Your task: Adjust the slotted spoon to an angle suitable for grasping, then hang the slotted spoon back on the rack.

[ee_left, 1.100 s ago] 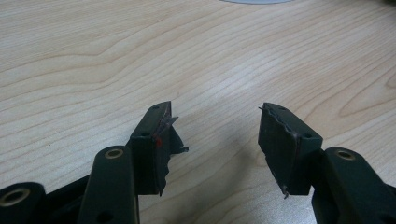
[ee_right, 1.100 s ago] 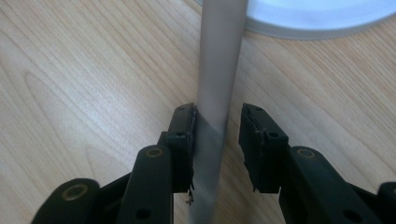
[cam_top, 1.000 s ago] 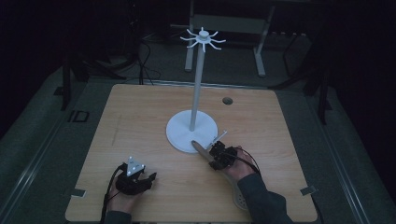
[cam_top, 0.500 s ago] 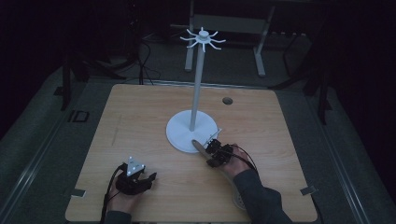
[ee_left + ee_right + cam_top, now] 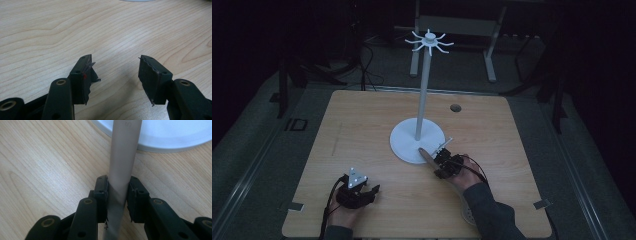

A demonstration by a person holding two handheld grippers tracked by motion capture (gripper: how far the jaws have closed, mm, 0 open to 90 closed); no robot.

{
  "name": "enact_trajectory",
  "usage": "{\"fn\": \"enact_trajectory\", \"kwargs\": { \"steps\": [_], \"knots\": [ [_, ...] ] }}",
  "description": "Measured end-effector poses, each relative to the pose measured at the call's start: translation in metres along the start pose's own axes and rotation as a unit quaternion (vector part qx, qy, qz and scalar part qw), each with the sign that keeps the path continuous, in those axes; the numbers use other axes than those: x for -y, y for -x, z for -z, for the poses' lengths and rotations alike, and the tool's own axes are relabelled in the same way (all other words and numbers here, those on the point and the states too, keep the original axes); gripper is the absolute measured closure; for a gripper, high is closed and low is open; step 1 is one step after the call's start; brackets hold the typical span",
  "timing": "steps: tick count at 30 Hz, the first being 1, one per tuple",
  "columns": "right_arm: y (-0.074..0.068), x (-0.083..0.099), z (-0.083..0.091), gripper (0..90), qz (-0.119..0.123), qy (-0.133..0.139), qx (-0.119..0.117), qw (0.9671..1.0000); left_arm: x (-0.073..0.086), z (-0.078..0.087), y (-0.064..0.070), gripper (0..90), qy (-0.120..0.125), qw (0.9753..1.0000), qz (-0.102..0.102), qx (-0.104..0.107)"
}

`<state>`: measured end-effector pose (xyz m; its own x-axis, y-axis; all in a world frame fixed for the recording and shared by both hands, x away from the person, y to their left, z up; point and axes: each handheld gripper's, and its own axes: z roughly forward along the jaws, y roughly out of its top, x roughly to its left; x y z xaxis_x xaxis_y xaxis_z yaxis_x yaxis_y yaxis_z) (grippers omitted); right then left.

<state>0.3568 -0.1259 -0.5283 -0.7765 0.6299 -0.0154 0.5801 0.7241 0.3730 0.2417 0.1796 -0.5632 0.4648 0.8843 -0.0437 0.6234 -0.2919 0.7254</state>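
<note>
A white stand rises from a round base [image 5: 404, 142] in the middle of the wooden table, its thin pole [image 5: 423, 90] topped by a ring of hooks [image 5: 429, 42]. My right gripper [image 5: 439, 161] sits at the base's near right edge, shut on a grey rod-like handle [image 5: 427, 154] that points over the rim. In the right gripper view both jaws of the right gripper [image 5: 119, 183] clamp that grey handle [image 5: 123, 152], which runs up across the white base [image 5: 170, 135]. My left gripper [image 5: 362, 192] rests low at the front left; the left gripper [image 5: 115, 72] is open with only bare wood between its jaws.
The wooden table [image 5: 362, 125] has a small dark hole [image 5: 455, 107] at the back right. A pale round mark [image 5: 468, 215] lies under the right sleeve near the front edge. Tape tabs [image 5: 540, 204] mark the front corners. Dark floor and metal frame legs [image 5: 492, 55] lie beyond.
My right gripper, with the grey handle in it, has crept slightly up and left toward the stand's base. The left gripper has stayed put.
</note>
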Motion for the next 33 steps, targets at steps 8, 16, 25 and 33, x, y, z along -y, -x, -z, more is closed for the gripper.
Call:
{"fn": "enact_trajectory", "kwargs": {
  "steps": [8,16,25,33],
  "knots": [
    [-0.001,0.001,0.006,72.0,-0.002,0.01,0.003,0.9999,0.0,0.0,0.001,45.2,0.0,1.0,-0.001,0.001],
    [-0.001,0.004,0.012,72.3,-0.011,0.027,0.006,0.9996,0.0,0.0,0.001,45.2,0.0,1.0,-0.001,0.0],
    [0.0,0.005,0.021,72.7,-0.017,0.047,0.013,0.9987,0.0,0.0,0.001,45.2,0.001,1.0,-0.001,0.0],
    [0.0,0.005,0.03,73.0,-0.017,0.075,0.023,0.9968,-0.001,-0.001,0.001,45.1,0.0,1.0,-0.002,0.0]
  ]
}}
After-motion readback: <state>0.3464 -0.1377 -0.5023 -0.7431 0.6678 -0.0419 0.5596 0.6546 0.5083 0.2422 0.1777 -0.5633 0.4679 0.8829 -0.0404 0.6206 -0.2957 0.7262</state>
